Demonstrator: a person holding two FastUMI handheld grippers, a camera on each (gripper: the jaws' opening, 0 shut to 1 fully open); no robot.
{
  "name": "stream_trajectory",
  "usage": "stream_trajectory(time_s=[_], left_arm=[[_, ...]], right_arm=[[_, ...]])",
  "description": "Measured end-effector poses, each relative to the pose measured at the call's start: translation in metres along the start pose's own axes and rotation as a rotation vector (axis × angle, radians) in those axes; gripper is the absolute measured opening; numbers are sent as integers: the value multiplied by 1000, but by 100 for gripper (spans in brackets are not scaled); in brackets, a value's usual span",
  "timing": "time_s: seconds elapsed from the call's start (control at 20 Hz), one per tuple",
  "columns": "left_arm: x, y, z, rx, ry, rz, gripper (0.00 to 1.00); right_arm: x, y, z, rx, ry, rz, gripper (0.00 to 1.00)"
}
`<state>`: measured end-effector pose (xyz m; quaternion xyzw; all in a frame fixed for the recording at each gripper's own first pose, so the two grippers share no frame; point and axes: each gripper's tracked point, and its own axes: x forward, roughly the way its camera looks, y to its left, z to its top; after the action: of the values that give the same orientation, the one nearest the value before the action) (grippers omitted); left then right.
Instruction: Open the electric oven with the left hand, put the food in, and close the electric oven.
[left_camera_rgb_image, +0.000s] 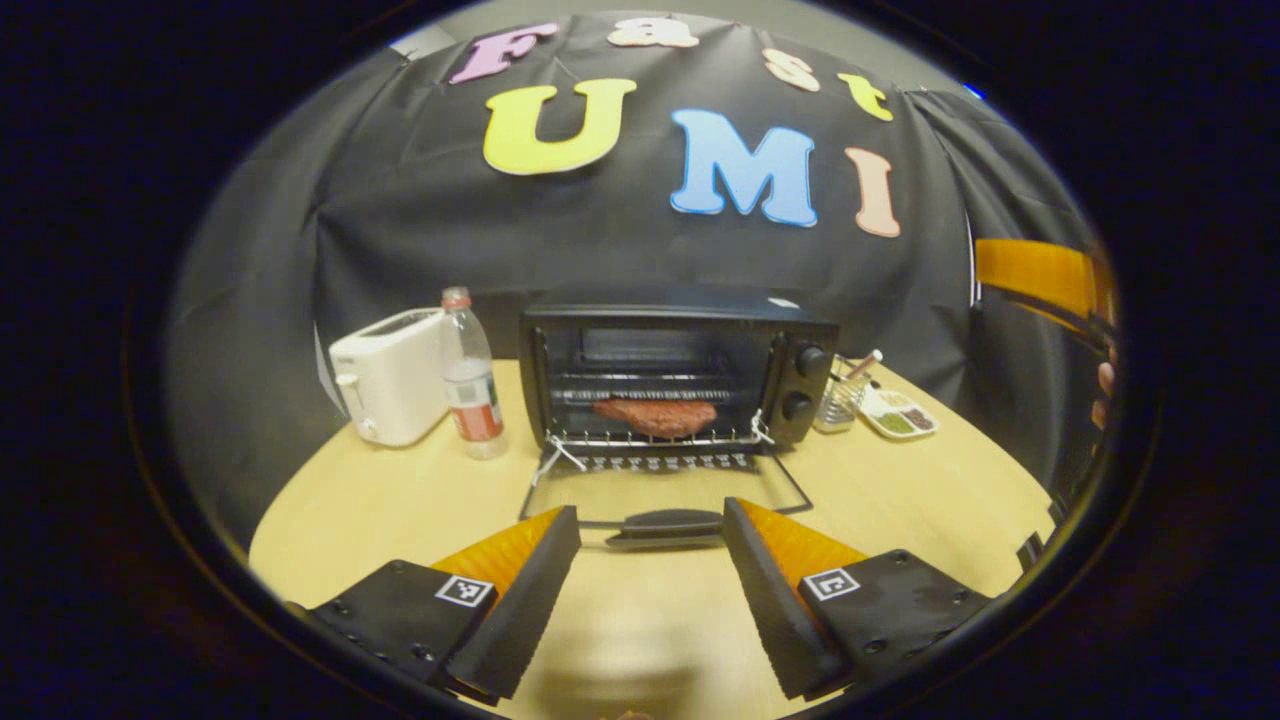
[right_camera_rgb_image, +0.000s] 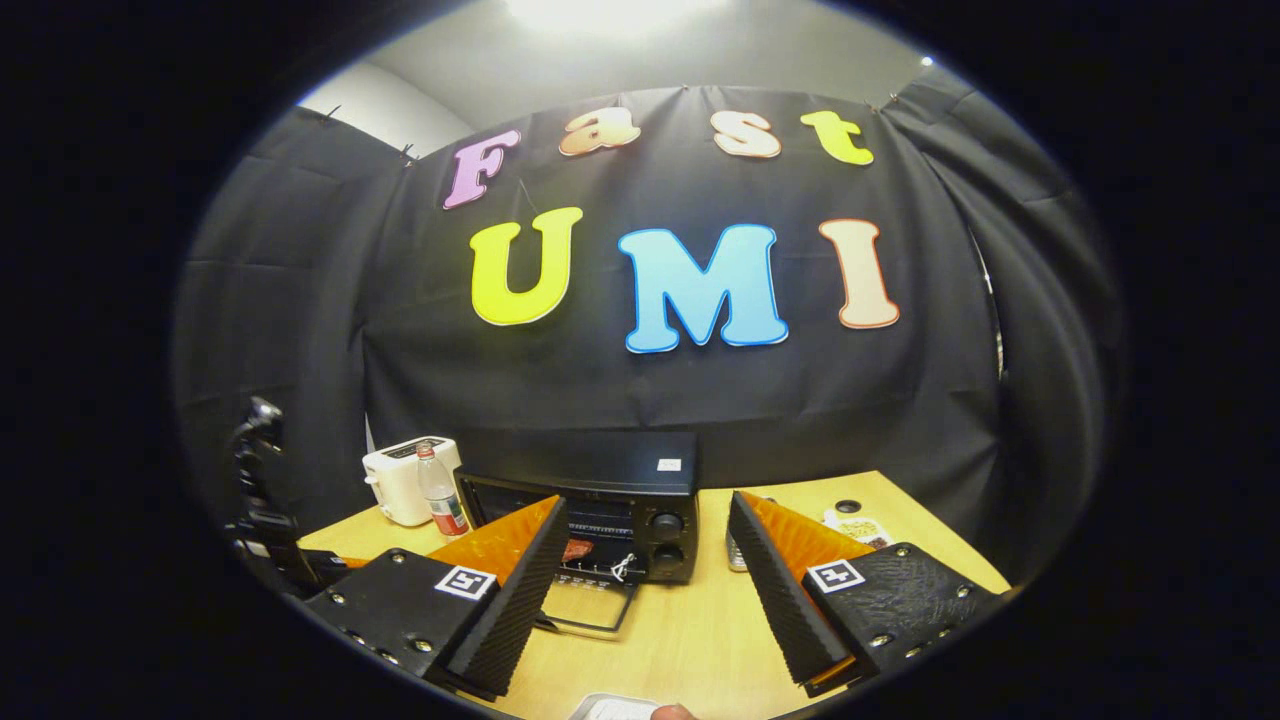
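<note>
The black electric oven (left_camera_rgb_image: 690, 330) stands at the back of the round wooden table, its glass door (left_camera_rgb_image: 665, 490) folded down flat toward me. A reddish piece of meat (left_camera_rgb_image: 655, 416) lies on the wire rack inside. My left gripper (left_camera_rgb_image: 650, 525) is open, its fingers on either side of the door's handle (left_camera_rgb_image: 665, 524) without pressing it. In the right gripper view the oven (right_camera_rgb_image: 600, 500) sits lower and farther off, the meat (right_camera_rgb_image: 577, 549) just visible inside. My right gripper (right_camera_rgb_image: 645, 530) is open and empty above the table.
Left of the oven stand a white toaster (left_camera_rgb_image: 390, 375) and a water bottle (left_camera_rgb_image: 470, 385). A wire holder (left_camera_rgb_image: 845, 395) and a small dish of condiments (left_camera_rgb_image: 897, 413) sit to its right. A hand (left_camera_rgb_image: 1104, 390) shows at the far right edge. A dark stand (right_camera_rgb_image: 262, 500) rises at the left.
</note>
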<state>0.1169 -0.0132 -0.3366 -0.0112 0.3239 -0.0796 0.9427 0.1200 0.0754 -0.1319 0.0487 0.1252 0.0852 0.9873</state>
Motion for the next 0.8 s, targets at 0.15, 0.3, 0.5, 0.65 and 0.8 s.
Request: stream_trajectory(time_s=[0.15, 0.3, 0.5, 0.65, 0.8], left_arm=[[24, -11, -28, 1, 97, -20, 100], [40, -12, -49, 20, 184, -16, 97], [58, -11, -69, 41, 276, -3, 92], [71, -6, -79, 41, 318, 22, 97], [80, -3, -87, 56, 342, 46, 98]], right_arm=[[-16, -6, 9, -4, -2, -14, 98], [-24, -17, 16, -13, -14, -48, 98], [-30, -32, 17, -12, -1, -98, 98], [-38, -46, 21, -18, -4, -141, 98], [-46, -58, 19, -20, 11, -181, 98]])
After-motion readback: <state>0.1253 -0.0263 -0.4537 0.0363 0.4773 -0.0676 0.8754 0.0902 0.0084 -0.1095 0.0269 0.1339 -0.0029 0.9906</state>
